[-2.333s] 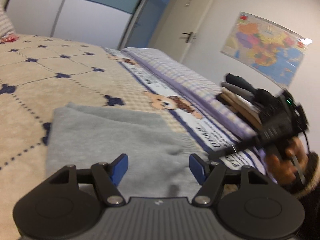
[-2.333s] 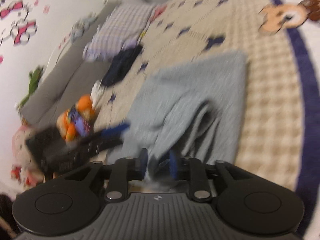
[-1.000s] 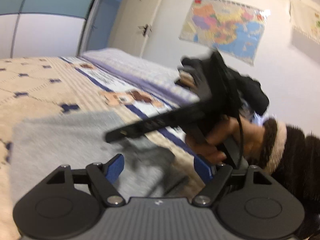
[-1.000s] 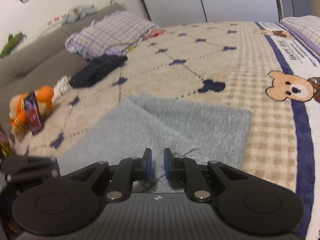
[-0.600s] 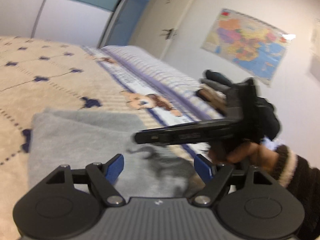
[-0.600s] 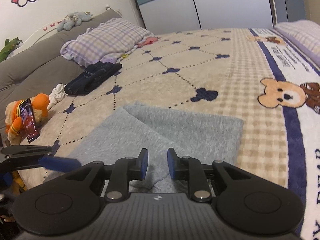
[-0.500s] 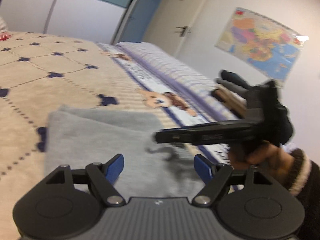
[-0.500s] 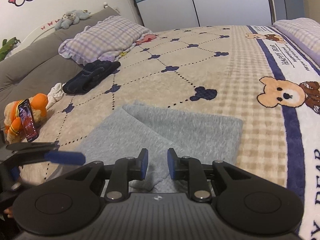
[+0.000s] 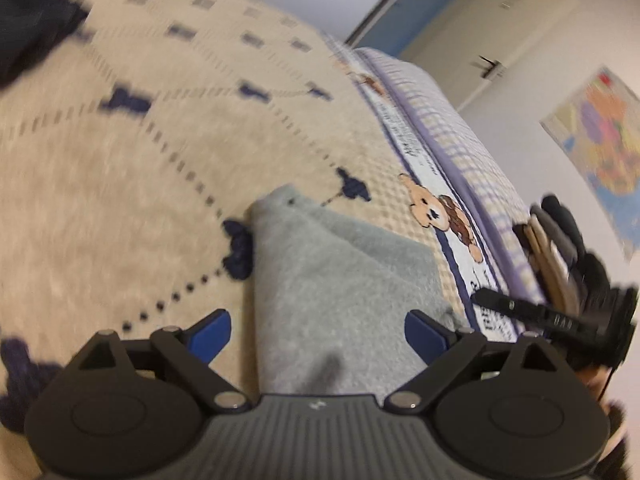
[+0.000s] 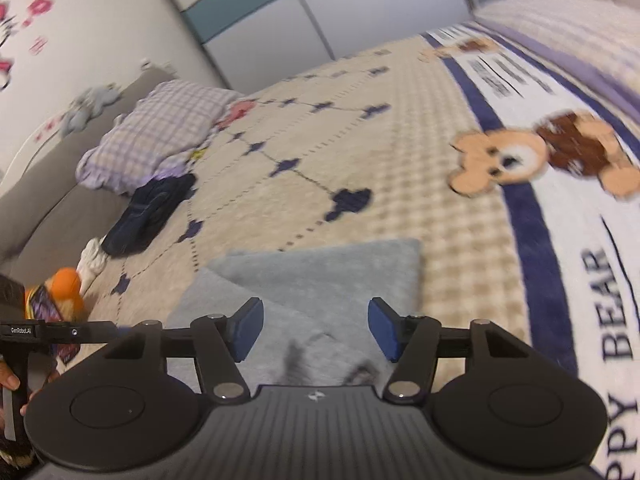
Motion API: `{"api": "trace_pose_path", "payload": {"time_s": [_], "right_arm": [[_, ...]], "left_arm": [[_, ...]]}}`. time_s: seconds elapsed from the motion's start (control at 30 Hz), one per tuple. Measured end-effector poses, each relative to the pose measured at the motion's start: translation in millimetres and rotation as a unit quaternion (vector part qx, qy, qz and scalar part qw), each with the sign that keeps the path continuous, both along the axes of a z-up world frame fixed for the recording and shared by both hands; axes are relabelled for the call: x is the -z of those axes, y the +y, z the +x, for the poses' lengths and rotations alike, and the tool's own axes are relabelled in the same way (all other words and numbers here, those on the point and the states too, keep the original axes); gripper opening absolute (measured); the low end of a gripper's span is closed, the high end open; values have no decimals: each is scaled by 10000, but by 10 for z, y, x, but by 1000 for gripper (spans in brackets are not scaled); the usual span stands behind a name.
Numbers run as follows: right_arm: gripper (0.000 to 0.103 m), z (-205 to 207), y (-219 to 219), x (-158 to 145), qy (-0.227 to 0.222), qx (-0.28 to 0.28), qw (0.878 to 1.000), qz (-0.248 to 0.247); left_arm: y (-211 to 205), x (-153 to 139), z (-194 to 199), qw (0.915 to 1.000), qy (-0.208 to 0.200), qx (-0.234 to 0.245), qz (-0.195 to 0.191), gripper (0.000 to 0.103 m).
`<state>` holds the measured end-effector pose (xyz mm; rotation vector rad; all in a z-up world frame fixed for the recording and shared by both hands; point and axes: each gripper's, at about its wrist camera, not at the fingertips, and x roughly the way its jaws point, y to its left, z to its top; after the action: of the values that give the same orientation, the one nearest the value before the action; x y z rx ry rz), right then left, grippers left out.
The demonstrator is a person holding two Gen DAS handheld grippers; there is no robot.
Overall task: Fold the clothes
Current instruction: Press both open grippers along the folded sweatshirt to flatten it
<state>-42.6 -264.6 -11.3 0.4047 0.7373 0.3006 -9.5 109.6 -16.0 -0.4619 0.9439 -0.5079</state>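
The bed (image 9: 120, 168), under a beige blanket (image 10: 400, 184) with navy motifs and bear pictures, fills both views. A folded grey garment (image 9: 336, 280) lies on it, centred just ahead of both claws. Only the right wrist view shows the checked pillow (image 10: 160, 132) at 10 o'clock, dark jeans (image 10: 152, 212) below it and an orange plush toy (image 10: 60, 296) at 9 o'clock. Only the left wrist view shows a wall map (image 9: 600, 140) at 2 o'clock and stacked clothes (image 9: 560, 248) at 3 o'clock. The left claw (image 9: 318, 334) is opening, wide; the right claw (image 10: 316, 330) is opening too; neither pinches the grey fabric.
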Motion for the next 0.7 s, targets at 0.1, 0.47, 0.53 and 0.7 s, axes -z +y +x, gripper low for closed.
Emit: {"api": "trace_pose_path", "payload": {"time_s": [0.1,0.47,0.53,0.7], "right_arm": [[61,10,-84,101,311,109,9994,136],[64,-27,-108,181,625,94,9979,169],[64,-14,-114,185,679,84,9975,198],[65,3,-101,185,731,35,9971,200]], "left_arm": [[33,87,47,9991,374,-138,-148,95],[-175,61,55,9973,327,-160,633,95],[-187,51,55,9969,286,-107,721,95],[-198,46,56,9964,301,-84,784,96]]}}
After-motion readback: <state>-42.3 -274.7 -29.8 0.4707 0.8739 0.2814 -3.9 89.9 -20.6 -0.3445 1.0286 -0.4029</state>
